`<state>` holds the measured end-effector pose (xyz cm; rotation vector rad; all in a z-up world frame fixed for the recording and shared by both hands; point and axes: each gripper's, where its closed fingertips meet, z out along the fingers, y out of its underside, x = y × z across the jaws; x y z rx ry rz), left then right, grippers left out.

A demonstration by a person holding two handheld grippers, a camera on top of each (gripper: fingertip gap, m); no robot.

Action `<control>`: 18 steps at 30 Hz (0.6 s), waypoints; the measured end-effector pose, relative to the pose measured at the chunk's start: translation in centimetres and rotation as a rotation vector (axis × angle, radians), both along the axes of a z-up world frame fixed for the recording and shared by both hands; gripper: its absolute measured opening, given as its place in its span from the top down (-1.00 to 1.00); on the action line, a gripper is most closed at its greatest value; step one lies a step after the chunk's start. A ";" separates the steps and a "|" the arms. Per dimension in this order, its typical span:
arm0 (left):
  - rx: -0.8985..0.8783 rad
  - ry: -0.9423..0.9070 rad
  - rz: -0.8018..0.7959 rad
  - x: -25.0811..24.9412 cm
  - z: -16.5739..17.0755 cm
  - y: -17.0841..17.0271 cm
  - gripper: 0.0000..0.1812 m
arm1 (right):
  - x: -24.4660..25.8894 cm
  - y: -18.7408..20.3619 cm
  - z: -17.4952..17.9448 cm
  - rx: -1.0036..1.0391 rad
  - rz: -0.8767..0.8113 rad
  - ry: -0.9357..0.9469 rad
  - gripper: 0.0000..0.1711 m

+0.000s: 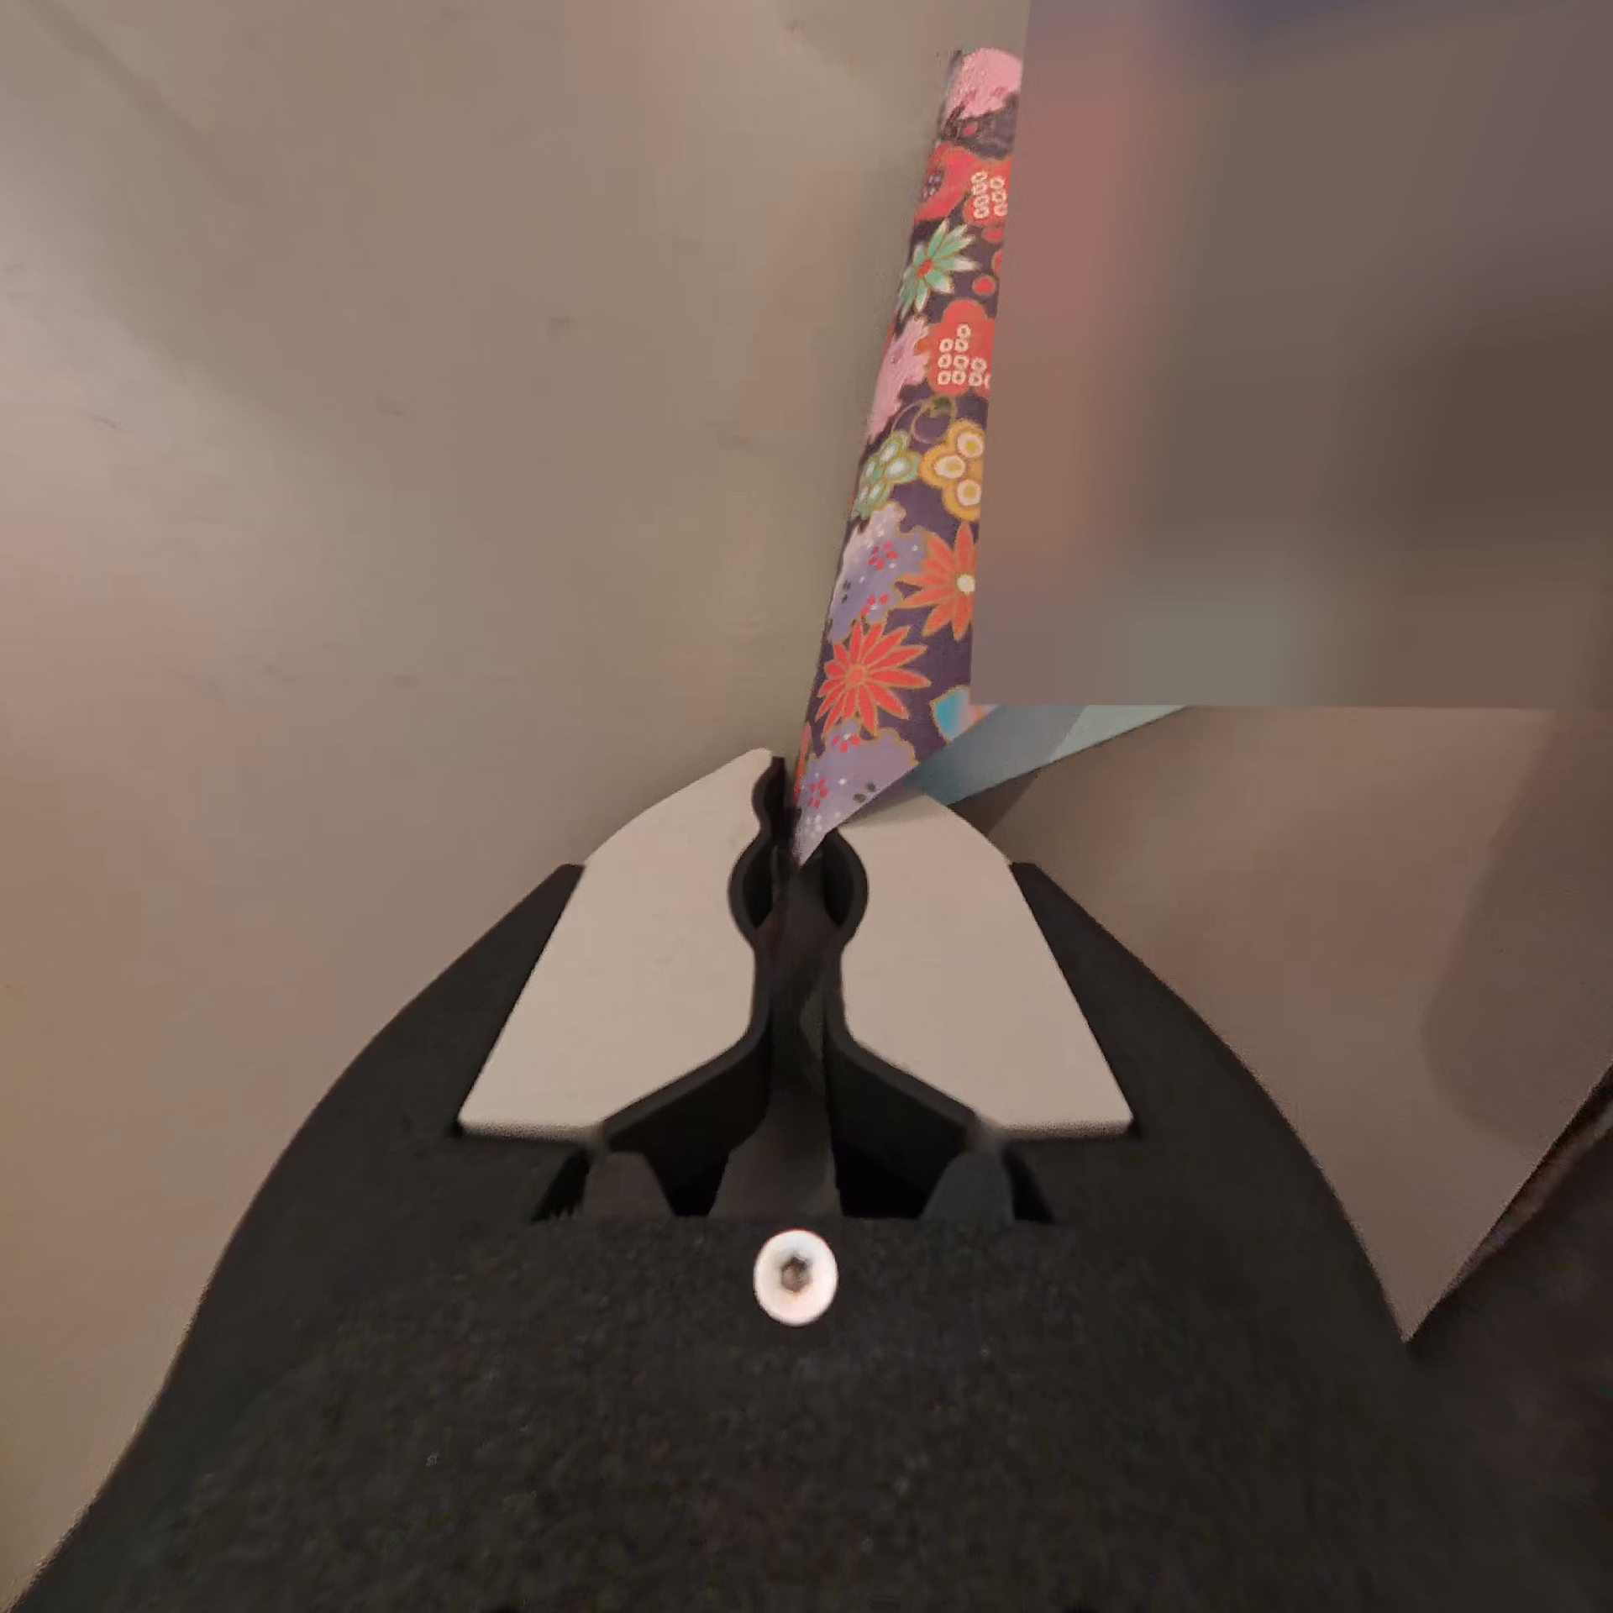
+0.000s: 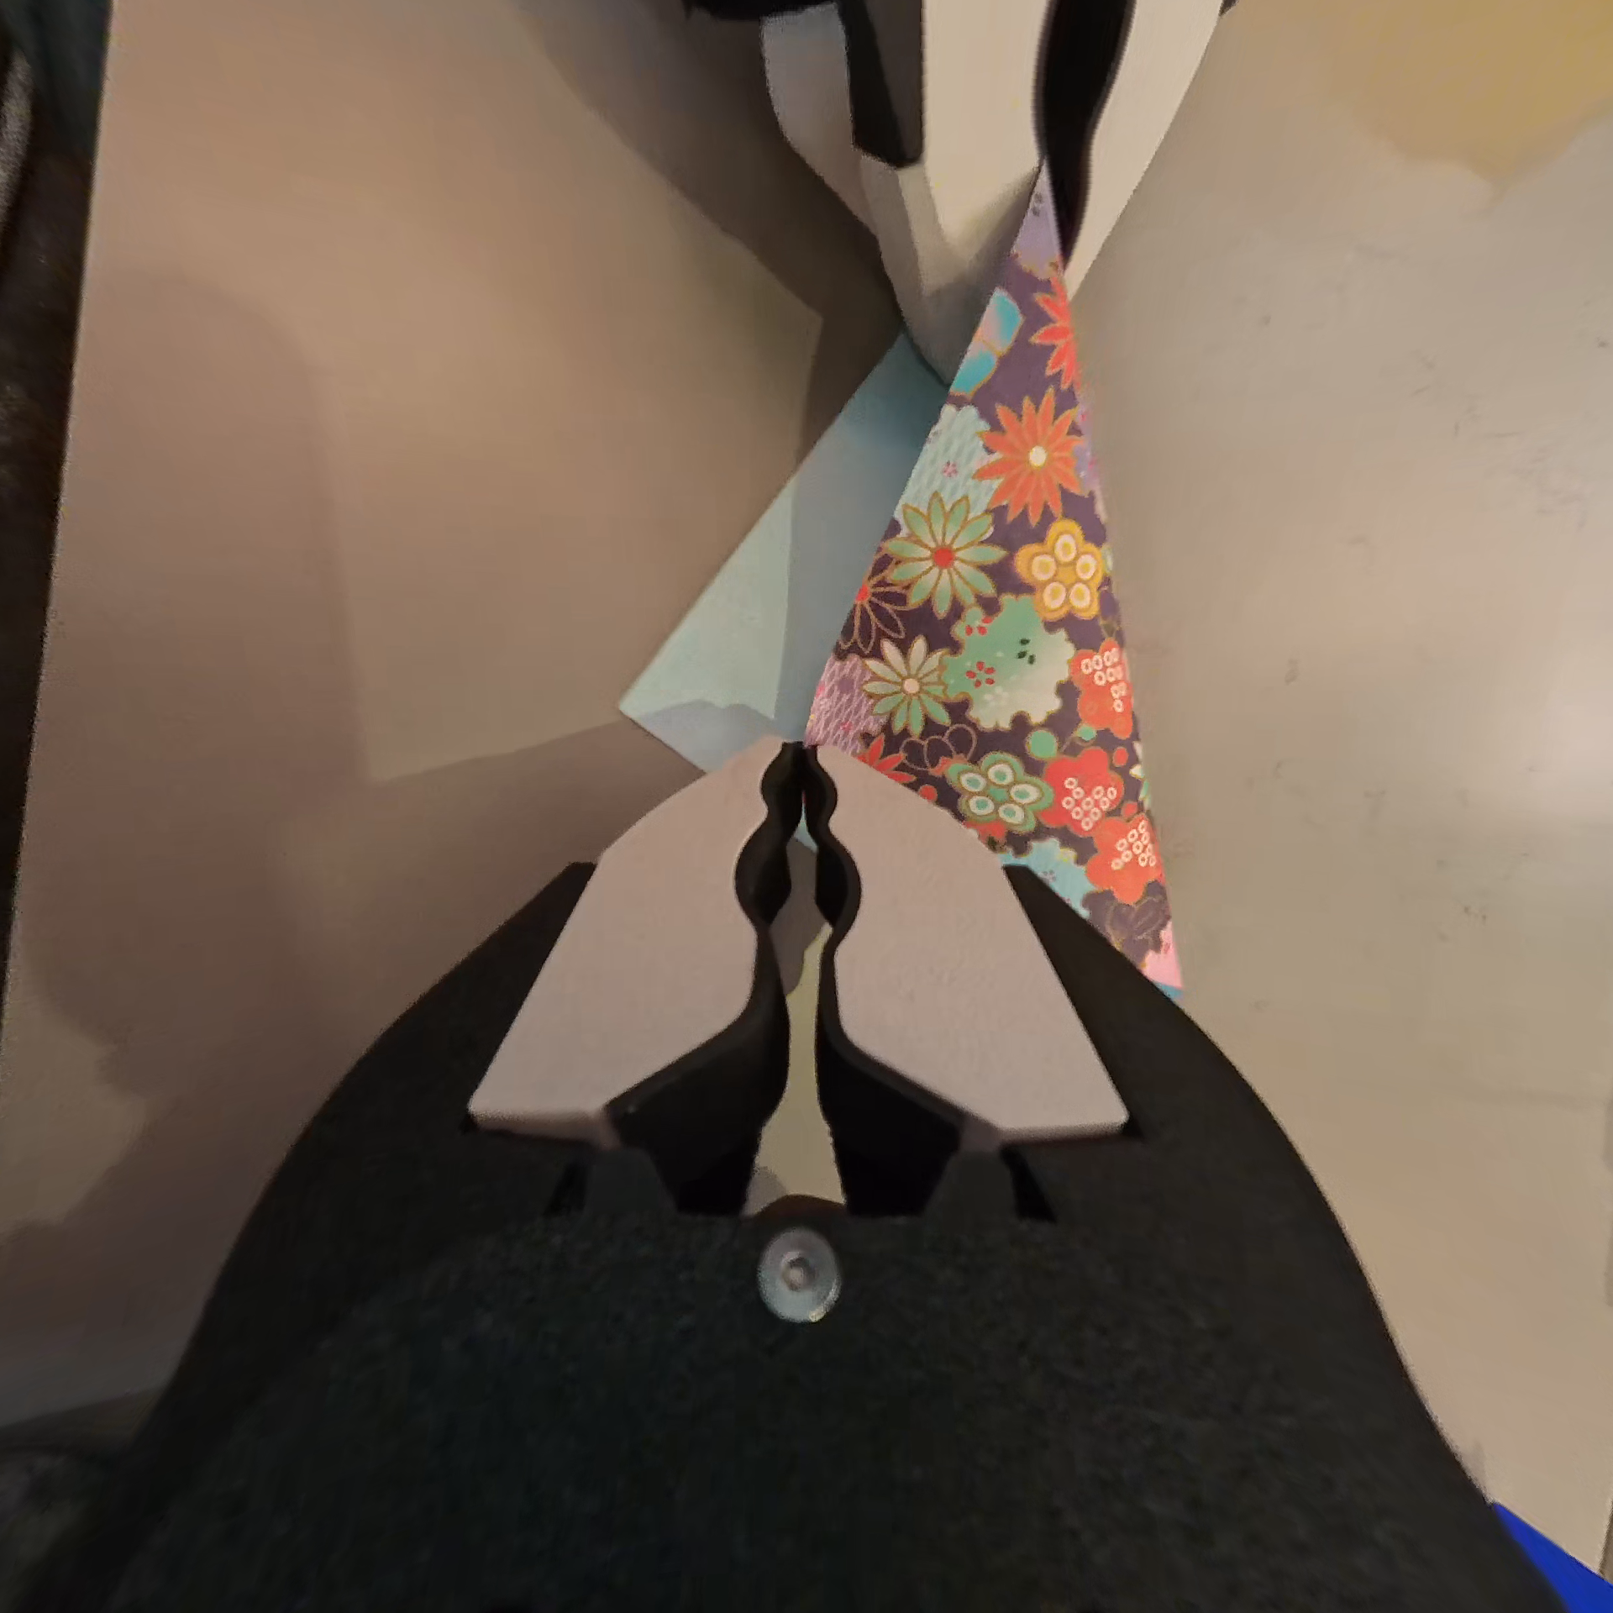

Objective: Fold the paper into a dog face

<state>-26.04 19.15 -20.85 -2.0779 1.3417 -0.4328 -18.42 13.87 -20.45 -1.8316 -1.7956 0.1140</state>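
The paper (image 1: 925, 489) is floral on one side and pale blue on the other (image 1: 1004, 751), and it is lifted off the table. My left gripper (image 1: 796, 829) is shut on its near corner, and the sheet rises away from the fingers. In the right wrist view the floral face (image 2: 986, 628) and the pale blue back (image 2: 785, 567) form a raised, partly folded sheet. My right gripper (image 2: 799, 768) is shut on its near edge where the two faces meet. The left gripper (image 2: 1060, 244) pinches the far corner at the top. A blurred patch hides the paper's right part in the left wrist view.
A beige table (image 1: 349, 436) lies under both grippers. Its edge (image 1: 1484, 1222) runs at the lower right of the left wrist view, with dark floor beyond. In the right wrist view a dark strip (image 2: 44, 524) borders the table's left side, and a blue object (image 2: 1554, 1562) shows at the bottom right corner. Spacing between my two grippers at the tips: around 10 cm.
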 end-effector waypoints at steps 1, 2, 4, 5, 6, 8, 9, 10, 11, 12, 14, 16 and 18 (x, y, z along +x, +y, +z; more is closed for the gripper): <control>0.007 0.004 0.000 -0.1 0.0 -0.1 0.90 | 0.0 -0.1 -0.1 -0.006 -0.002 -0.005 1.00; 0.007 0.003 0.003 -0.2 0.0 -0.1 0.88 | 0.0 -0.1 -0.2 -0.008 -0.004 -0.010 1.00; -0.006 -0.007 0.008 -0.3 -0.1 -0.3 0.88 | 0.1 0.0 -0.6 -0.012 -0.014 -0.024 1.00; -0.008 -0.010 0.012 -0.4 -0.1 -0.3 0.89 | 0.0 0.1 -0.6 -0.010 -0.018 -0.017 1.00; -0.009 -0.011 0.016 -0.4 -0.1 -0.3 0.89 | 0.0 0.1 -0.6 -0.013 -0.023 -0.016 1.00; -0.014 -0.012 0.025 -0.6 -0.1 -0.4 0.89 | 0.2 0.6 -0.6 0.007 -0.038 -0.031 1.00; -0.020 -0.015 0.026 -0.7 -0.1 -0.6 0.89 | 0.4 1.0 -0.6 0.033 -0.047 -0.045 1.00; -0.028 -0.018 0.026 -0.7 0.0 -0.9 0.87 | 0.6 1.3 -0.6 0.053 -0.049 -0.059 1.00; -0.037 -0.024 0.023 -0.8 0.0 -1.2 0.85 | 0.8 1.6 -0.6 0.067 -0.049 -0.069 1.00; -0.048 -0.032 0.020 -0.8 0.0 -1.5 0.85 | 0.9 2.0 -0.5 0.089 -0.046 -0.078 1.00; -0.081 -0.056 0.003 -0.6 0.1 -2.2 0.84 | 1.2 2.9 -0.5 0.151 -0.028 -0.098 1.00; -0.108 -0.078 -0.015 -0.3 0.2 -2.8 0.81 | 1.2 3.6 -0.5 0.186 -0.015 -0.101 1.00; -0.131 -0.094 -0.035 0.0 0.4 -3.2 0.77 | 1.3 4.4 -0.5 0.209 -0.023 -0.108 1.00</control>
